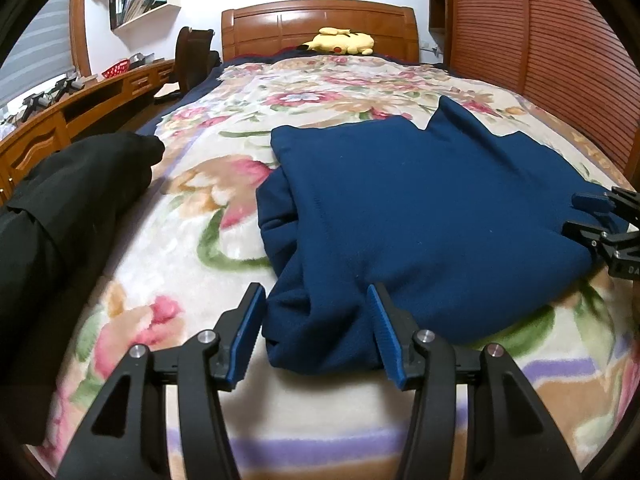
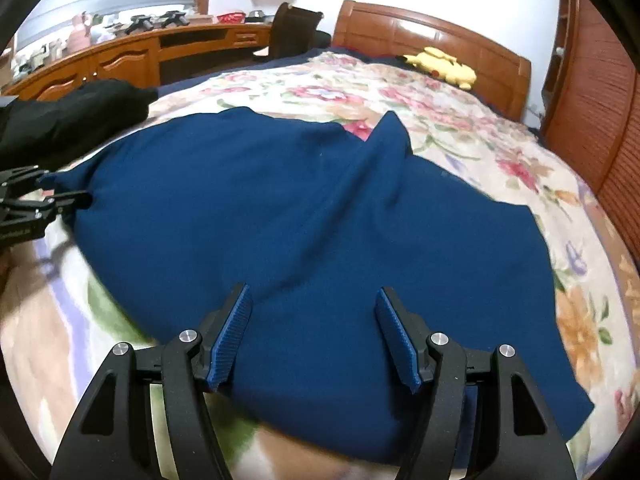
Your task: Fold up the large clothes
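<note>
I've got both claws low over the bed [image 1: 280, 80] now, aimed down at the blue garment [image 1: 420, 208] lying on the floral blanket [image 1: 168, 248], near the foot end. My left claw [image 1: 316, 328] is released: its blue pads stand apart with the garment's bunched near-left corner sitting between them, cloth right up against the right-hand pad, no clear pinch that I can see. My right claw [image 2: 314, 330] is released too, jaws wide, pads either side of a flat stretch of the garment's near edge, and the cloth lies slack under them. In the right view the garment spreads broad across the blanket, folded over itself, with one pointed flap sticking up toward the headboard [image 2: 432, 36]. Each claw shows up at the edge of the other's view, at opposite ends of the garment's near side. A black garment [image 1: 60, 208] is heaped at the left edge of the bed, apart from the blue one. Far end, a yellow plush [image 1: 340, 42] rests against the headboard. Along the left wall runs a wooden worktop [image 2: 120, 56] with clutter on it, and a dark chair [image 1: 196, 56] pulled up beside the bed
</note>
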`<state>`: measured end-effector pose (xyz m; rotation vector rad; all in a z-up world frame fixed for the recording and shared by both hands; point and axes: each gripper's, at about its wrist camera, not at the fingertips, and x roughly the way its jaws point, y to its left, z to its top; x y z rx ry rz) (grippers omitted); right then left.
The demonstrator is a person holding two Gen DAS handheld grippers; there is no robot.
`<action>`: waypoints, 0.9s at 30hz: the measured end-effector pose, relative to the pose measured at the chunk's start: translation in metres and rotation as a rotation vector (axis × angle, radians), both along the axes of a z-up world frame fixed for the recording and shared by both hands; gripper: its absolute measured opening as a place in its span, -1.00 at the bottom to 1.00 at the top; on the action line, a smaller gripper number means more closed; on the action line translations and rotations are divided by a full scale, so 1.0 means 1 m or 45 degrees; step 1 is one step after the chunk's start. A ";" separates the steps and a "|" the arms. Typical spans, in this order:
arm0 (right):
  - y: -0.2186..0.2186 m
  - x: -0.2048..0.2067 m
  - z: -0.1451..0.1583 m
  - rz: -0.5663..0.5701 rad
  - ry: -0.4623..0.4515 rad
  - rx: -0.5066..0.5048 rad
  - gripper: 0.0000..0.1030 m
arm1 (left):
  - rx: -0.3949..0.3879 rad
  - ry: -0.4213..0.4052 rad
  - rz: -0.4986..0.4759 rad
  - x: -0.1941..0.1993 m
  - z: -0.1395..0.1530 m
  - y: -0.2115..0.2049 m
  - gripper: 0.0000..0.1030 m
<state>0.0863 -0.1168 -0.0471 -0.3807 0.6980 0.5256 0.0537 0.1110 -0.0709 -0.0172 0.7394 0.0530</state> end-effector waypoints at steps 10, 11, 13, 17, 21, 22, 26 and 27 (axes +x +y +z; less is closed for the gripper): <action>-0.001 -0.004 -0.010 0.025 -0.013 -0.075 0.28 | -0.076 0.027 -0.041 0.008 0.014 -0.005 -0.66; -0.002 -0.003 -0.010 0.026 -0.006 -0.064 0.28 | -0.064 0.020 -0.040 0.008 0.019 -0.008 -0.77; -0.008 -0.001 -0.008 0.030 0.016 -0.024 0.28 | -0.027 -0.019 -0.032 0.006 0.037 -0.017 -0.85; -0.026 -0.001 -0.001 0.026 0.047 0.051 0.28 | 0.039 -0.097 -0.043 0.007 0.082 -0.044 -0.90; -0.046 -0.006 0.007 0.008 0.029 0.077 0.28 | 0.123 -0.144 -0.096 0.015 0.120 -0.084 -0.93; -0.055 -0.007 0.011 -0.011 0.010 0.078 0.28 | 0.150 -0.152 -0.123 0.019 0.130 -0.100 -0.93; -0.088 -0.005 0.017 -0.095 -0.022 0.080 0.28 | 0.235 -0.179 -0.225 0.033 0.157 -0.158 -0.95; -0.099 -0.003 0.018 -0.129 -0.020 0.094 0.28 | 0.253 -0.184 -0.254 0.038 0.162 -0.173 -0.95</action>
